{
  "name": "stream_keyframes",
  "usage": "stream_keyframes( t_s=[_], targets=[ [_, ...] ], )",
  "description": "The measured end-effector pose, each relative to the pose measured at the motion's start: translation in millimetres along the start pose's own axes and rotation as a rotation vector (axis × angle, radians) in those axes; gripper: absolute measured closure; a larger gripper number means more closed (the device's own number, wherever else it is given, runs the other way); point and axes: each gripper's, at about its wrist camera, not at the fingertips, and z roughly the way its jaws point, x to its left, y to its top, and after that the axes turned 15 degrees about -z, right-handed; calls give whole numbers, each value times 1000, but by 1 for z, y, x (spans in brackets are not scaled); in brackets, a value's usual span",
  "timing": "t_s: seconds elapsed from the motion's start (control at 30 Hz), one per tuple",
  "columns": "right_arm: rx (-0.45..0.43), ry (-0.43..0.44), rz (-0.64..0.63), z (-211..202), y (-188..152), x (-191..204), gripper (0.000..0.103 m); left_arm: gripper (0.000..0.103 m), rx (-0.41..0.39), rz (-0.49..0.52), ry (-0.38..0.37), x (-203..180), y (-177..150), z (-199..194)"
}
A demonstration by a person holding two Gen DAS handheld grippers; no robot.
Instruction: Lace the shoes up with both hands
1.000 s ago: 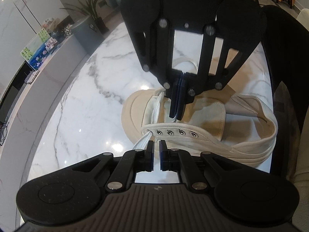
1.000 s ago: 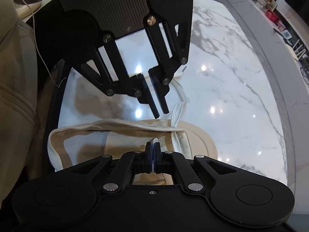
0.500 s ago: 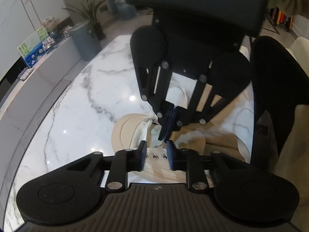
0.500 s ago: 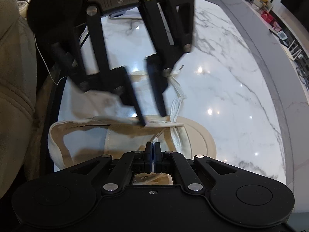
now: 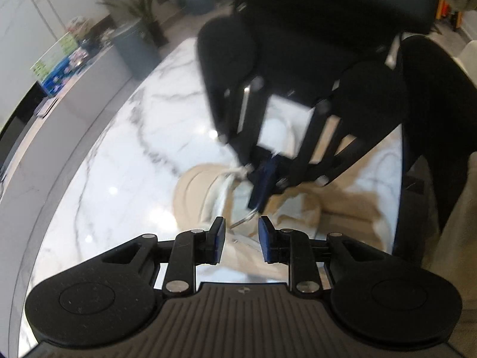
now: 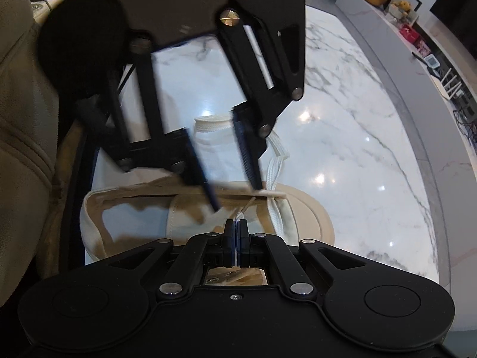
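A cream canvas shoe (image 6: pixel 301 208) lies on its side on the white marble table (image 6: pixel 357 137); in the left wrist view the shoe (image 5: pixel 190 191) sits between the two grippers. My right gripper (image 6: pixel 236 232) is shut on the white lace (image 6: pixel 275 167) near its tip, over the shoe's tongue. My left gripper (image 5: pixel 241 240) is open and empty just above the shoe's eyelet side. It also shows in the right wrist view (image 6: pixel 235 191), with its fingertips straddling the shoe's upper edge. The right gripper (image 5: pixel 259 185) faces it, blurred.
A beige cushioned seat (image 6: pixel 21 137) and a dark chair back (image 5: pixel 441 125) border the table on the shoe's heel side. A grey counter (image 5: pixel 59 113) with boxes and a potted plant runs beyond the table's curved edge.
My left gripper has opened, let go of the lace it held, and lifted to above the shoe. My right gripper stays shut on the lace, hardly moved.
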Motion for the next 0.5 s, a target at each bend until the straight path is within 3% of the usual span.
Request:
stream_keyframes(
  t_s=[0.5],
  targets=[
    [7,21,-37,11,5,-7,103,79,15,-41,6,24,0,0]
  ],
)
